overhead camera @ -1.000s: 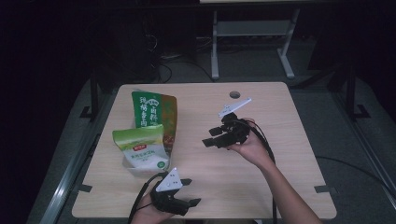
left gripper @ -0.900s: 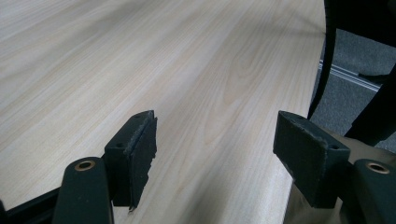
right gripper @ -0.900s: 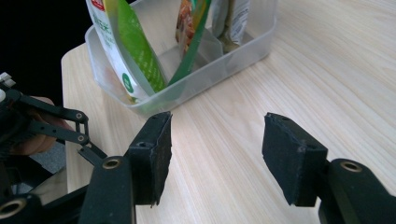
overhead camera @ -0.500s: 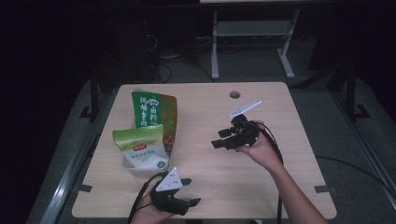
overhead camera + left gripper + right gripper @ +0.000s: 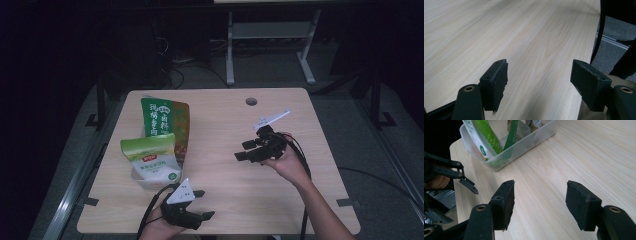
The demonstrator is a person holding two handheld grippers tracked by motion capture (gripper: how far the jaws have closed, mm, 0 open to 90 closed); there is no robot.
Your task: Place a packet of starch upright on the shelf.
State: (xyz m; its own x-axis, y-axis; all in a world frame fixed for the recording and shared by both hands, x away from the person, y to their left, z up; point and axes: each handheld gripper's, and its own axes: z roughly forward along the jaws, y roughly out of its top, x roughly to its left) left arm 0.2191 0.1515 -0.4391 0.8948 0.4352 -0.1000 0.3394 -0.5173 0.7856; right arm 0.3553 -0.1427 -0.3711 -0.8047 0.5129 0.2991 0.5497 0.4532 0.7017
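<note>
Two pouches stand in your clear plastic tub (image 5: 150, 181) at the left of the bench (image 5: 225, 120): a dark green pouch (image 5: 161, 118) with pale lettering at the back, leaning away, and a shorter light green and white pouch (image 5: 152, 154) in front of it, with a small red label on its face. In the right gripper view the tub (image 5: 524, 145) shows as a shallow, thin-walled, translucent box with rounded corners, and the glossy pouch edges rise well above its rim. The bench top is pale wood-grain laminate, smooth and matt, with rounded corners and a round cable hole (image 5: 251, 101) near the far edge. Your right gripper (image 5: 241, 151) sits right of centre above the bench, pointing left toward the tub and still well apart from it; its jaws have just been opening and stand wide with nothing between them, the black pads flat and slightly rough at the edges. Your left gripper (image 5: 202, 204) hovers low at the near edge of the bench, just in front of the tub, jaws also wide and bare, and holds nothing.
</note>
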